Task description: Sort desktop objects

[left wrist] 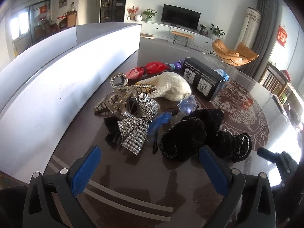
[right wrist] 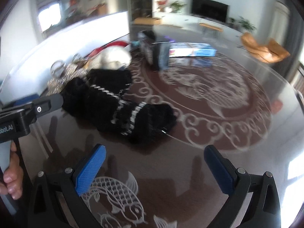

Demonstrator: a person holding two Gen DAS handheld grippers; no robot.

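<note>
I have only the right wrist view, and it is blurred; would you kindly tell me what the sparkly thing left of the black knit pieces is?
Observer: It is a rhinestone bow, lying next to the black knit pieces.
Operator: Thank you. Is anything lying between them?
Observer: Yes, a blue feather piece lies between the bow and the knits; your view does not show it.
Operator: And are the left tongs holding anything?
Observer: No, the left tongs are open and empty, just short of the bow.
</note>
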